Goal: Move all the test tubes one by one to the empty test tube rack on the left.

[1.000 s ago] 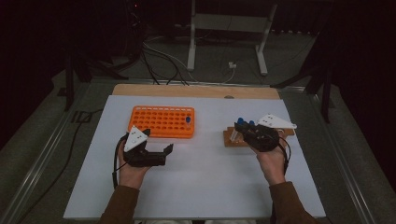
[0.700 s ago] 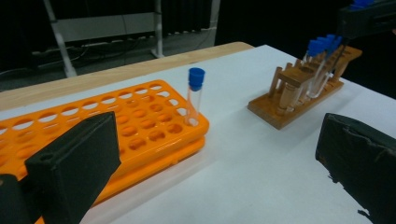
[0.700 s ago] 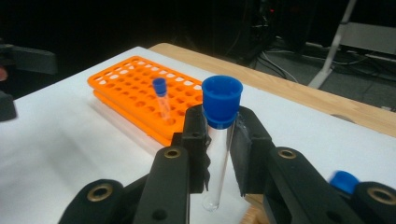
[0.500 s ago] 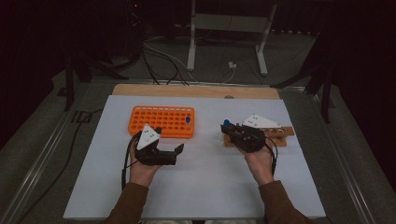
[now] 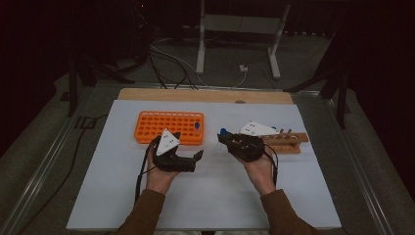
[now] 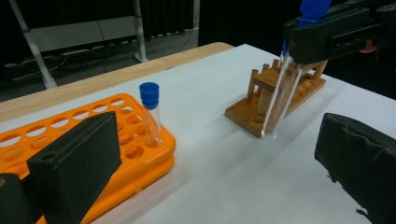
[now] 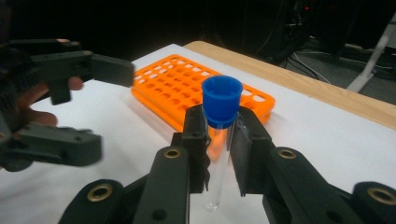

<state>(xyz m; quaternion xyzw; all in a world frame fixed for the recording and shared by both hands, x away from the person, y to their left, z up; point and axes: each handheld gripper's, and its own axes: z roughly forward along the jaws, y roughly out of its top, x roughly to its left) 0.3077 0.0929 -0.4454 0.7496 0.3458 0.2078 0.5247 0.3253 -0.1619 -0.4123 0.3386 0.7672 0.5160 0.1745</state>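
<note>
One blue-capped tube [image 7: 218, 140] clamped upright in right gripper [image 5: 226, 138], held mid-table between wooden rack [image 5: 288, 143] and orange rack [image 5: 169, 127]. Left gripper [image 5: 196, 155] wide apart, empty, at tube's 9 o'clock. Transfer step underway, probably; next: lower tube into free orange hole.

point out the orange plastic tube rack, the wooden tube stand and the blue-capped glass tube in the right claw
orange plastic tube rack [image 5: 161, 126], high view, on its holed top.
wooden tube stand [image 6: 261, 100], left gripper view, on a front post.
blue-capped clear glass tube [image 7: 222, 95], right gripper view, on its cap.
</note>
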